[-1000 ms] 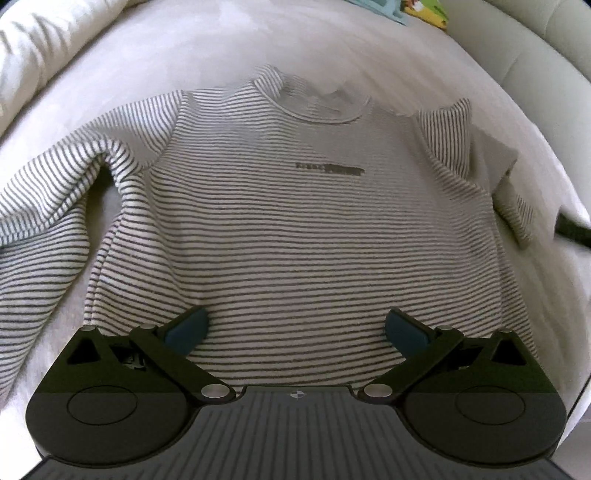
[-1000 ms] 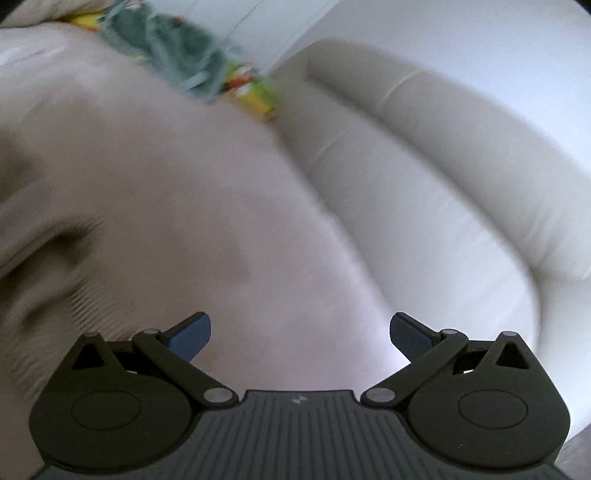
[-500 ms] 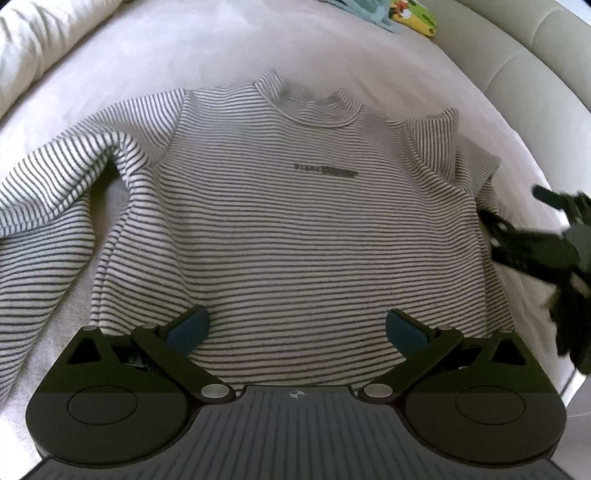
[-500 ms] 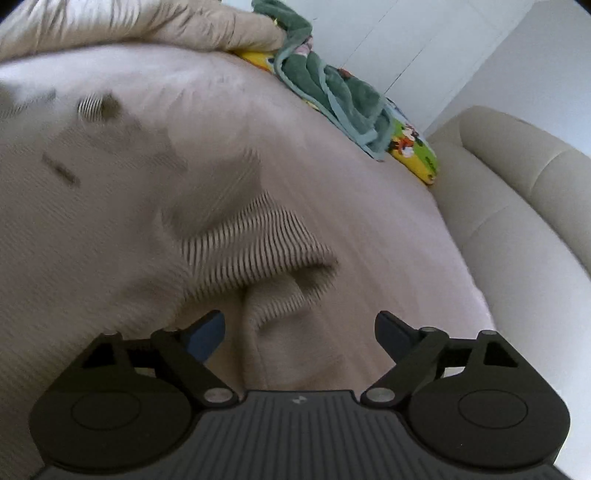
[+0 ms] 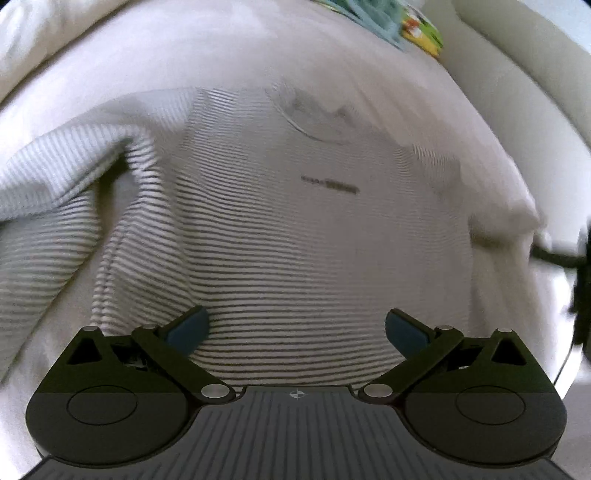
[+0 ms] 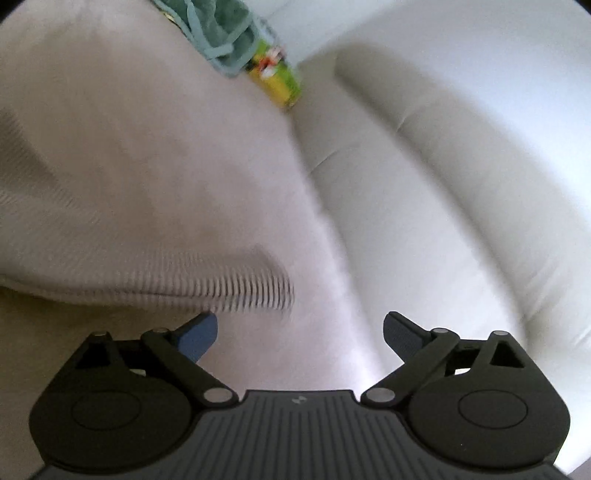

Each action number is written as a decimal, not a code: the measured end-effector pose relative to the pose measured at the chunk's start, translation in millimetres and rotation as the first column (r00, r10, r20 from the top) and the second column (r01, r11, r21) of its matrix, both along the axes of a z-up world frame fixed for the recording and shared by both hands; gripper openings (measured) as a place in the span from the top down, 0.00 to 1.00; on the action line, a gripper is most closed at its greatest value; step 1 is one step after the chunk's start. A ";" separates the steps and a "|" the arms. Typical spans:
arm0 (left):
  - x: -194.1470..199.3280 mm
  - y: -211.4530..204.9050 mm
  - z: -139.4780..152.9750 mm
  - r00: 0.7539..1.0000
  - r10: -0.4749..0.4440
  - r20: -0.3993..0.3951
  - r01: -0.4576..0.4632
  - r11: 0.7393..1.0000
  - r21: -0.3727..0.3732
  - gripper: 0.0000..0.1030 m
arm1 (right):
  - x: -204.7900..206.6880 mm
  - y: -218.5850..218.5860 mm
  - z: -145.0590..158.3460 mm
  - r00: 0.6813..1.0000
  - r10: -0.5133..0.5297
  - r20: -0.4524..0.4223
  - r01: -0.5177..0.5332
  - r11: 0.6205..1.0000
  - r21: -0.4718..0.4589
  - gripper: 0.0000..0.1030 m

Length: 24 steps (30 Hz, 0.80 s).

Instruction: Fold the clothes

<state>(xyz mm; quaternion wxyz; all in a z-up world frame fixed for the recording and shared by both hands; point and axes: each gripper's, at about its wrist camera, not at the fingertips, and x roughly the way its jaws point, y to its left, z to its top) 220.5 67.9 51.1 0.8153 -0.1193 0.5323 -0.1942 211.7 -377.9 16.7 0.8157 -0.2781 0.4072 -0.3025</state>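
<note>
Left tongs [image 5: 295, 326]: jaws spread wide, nothing held between the blue pads; shown at the lower centre of the left wrist view, above the hem of the striped sweater [image 5: 288, 236]. Right tongs [image 6: 300, 334]: jaws likewise spread wide and empty; shown at the lower centre of the right wrist view, over bare pale bedcover [image 6: 184, 129]. Striped sweater: laid front up on the bedcover, collar toward the top of the frame, hem toward the bottom, long axis running straight away from the left tongs. One sleeve [image 5: 62, 177] is seen extended to the left edge of the frame; the opposite sleeve is seen bunched at the right shoulder, blurred. In the right wrist view only a striped cuff end [image 6: 255, 291] is shown, just above and left of the right tongs, which are judged the nearer to it; the body is judged nearer the left tongs. Collar, chest print and full spread are shown by the left view only; the cushioned sofa back [image 6: 461, 166] and a green cloth [image 6: 218, 33] are shown more clearly by the right view. Whether any fold has been made cannot be settled.
</note>
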 end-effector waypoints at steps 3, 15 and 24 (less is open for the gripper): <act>-1.1 27.8 18.7 0.990 0.142 -0.022 -0.143 0.987 -0.070 0.00 | -34.1 22.5 12.3 0.998 0.069 0.010 -0.070 0.985 0.156 0.02; 14.6 140.6 -1.9 0.775 0.540 -0.329 -0.632 0.677 -0.377 0.00 | -59.0 139.2 43.4 0.946 0.316 0.071 -0.321 0.882 0.346 0.00; -30.7 166.8 27.7 0.792 0.589 -0.161 -0.610 0.753 -0.247 0.00 | -54.5 179.1 36.4 0.925 0.375 0.059 -0.346 0.768 0.539 0.00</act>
